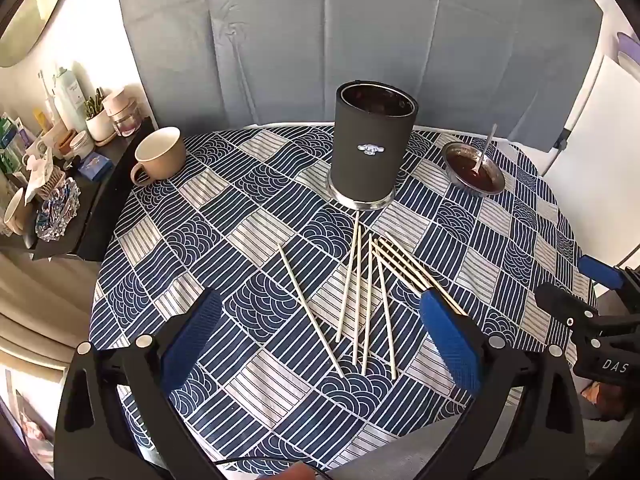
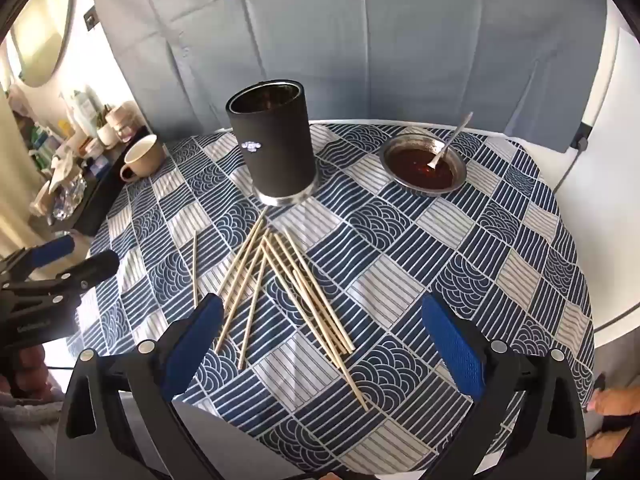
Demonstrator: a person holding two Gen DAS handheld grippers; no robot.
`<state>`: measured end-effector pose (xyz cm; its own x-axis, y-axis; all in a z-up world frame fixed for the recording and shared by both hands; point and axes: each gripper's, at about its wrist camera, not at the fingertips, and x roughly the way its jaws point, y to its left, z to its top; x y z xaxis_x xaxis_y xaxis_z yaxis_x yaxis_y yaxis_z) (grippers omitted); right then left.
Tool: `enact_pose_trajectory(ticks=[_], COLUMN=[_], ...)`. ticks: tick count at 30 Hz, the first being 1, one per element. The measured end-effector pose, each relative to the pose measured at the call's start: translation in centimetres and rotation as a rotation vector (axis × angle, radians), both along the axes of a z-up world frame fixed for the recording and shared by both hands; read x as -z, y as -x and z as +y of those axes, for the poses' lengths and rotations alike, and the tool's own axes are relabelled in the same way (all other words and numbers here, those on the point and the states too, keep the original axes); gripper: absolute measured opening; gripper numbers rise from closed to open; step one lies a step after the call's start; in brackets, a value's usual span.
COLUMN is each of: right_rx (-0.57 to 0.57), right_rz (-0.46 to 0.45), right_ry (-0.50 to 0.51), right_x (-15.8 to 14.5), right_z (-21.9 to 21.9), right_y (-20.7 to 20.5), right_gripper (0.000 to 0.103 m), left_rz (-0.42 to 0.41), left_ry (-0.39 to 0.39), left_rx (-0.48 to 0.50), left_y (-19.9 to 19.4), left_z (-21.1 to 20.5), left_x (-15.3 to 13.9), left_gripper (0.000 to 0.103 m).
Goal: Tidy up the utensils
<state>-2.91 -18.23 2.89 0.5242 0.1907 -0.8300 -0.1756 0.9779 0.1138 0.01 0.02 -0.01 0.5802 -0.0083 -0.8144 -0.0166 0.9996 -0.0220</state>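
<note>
- The chopsticks lie loose on the worktop, which is covered by a blue-and-white patterned cloth. They fan out from just in front of the black holder.
- The black holder stands upright near the middle of the worktop, its mouth open at the top.
- The left gripper hovers over the near side of the worktop with its jaws spread wide and nothing between them. In the left wrist view most of the chopsticks lie in the gap between the blue pads; the rightmost ones pass behind the right pad.
- The right gripper also has its jaws spread and holds nothing. In its own view the chopsticks lie between the pads, nearer the left pad; one stick lies apart, further left.
- A beige mug sits at the far left edge.
- A metal bowl of dark sauce with a spoon sits at the far right.
</note>
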Motion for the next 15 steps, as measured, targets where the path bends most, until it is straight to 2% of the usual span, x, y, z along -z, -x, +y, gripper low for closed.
enact_pose_trajectory(ticks=[8, 15], right_rx=[-0.001, 0.003], right_rz=[0.006, 0.016], right_ry=[0.002, -0.005], right_x=[0.0, 0.2], right_z=[0.1, -0.1], right_y=[-0.1, -0.1], right_gripper=[0.095, 0.095], left_rz=[0.003, 0.018], left_ry=[-0.016, 0.009], left_rx=[0.016, -0.001], left_y=[0.0, -0.1], left_z=[-1.1, 0.0], left_x=[-0.2, 0.4], left_gripper=[0.097, 0.097])
